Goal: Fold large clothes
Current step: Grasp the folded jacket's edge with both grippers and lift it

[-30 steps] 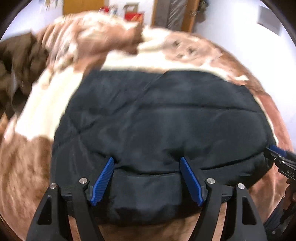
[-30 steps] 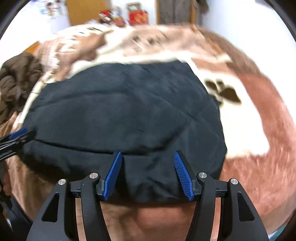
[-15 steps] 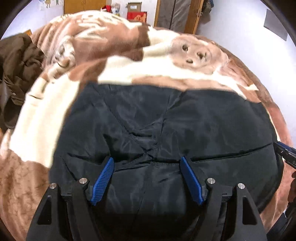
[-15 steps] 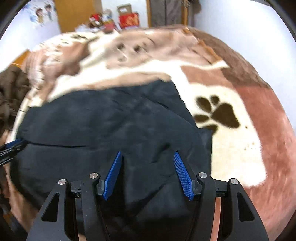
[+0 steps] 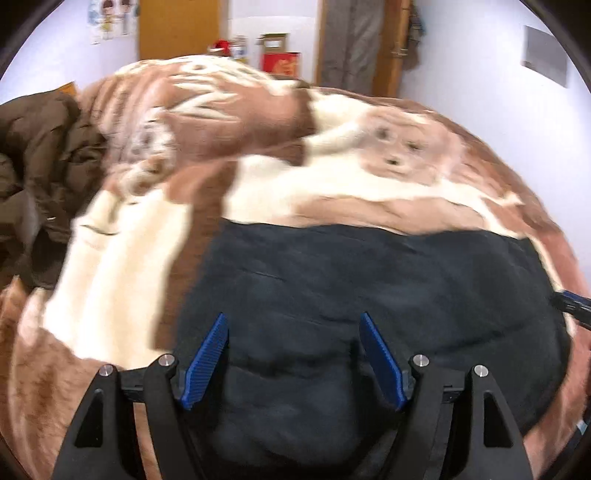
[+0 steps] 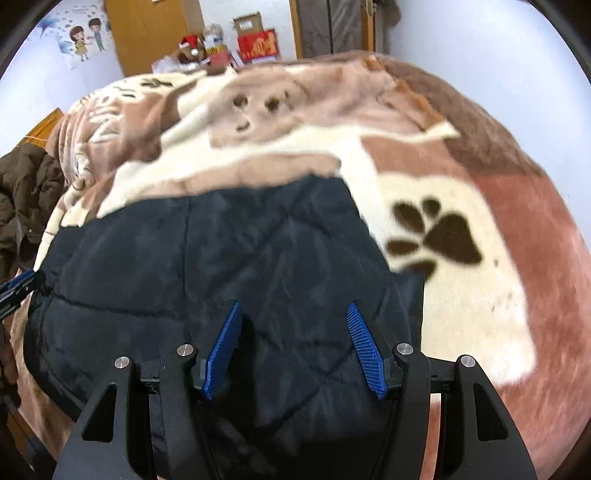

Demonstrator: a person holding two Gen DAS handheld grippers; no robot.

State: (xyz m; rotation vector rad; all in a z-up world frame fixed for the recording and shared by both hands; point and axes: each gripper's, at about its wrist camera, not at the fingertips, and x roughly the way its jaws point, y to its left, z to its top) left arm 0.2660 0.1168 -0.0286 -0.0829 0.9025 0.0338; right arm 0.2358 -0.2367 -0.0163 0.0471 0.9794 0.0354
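Note:
A black quilted jacket (image 5: 369, 266) (image 6: 184, 258) lies on a bed covered by a brown and white blanket (image 5: 110, 258) (image 6: 461, 314). My left gripper (image 5: 293, 317) is shut on a thick bunch of the jacket's near left edge, jaws standing wide. My right gripper (image 6: 294, 305) is shut on the near right edge in the same way. The held edge is lifted over the rest of the jacket, and a lower layer peeks out at the right. Each gripper's blue tip shows at the edge of the other's view.
A brown padded coat (image 5: 37, 166) (image 6: 22, 192) is heaped at the bed's left side. Boxes (image 6: 255, 40) and a wooden door (image 5: 177, 29) stand beyond the far end. A pale wall runs along the right of the bed.
Both grippers have carried the jacket's near edge forward and slightly up over the garment. The far edge now sits closer, and more blanket and room show beyond it.

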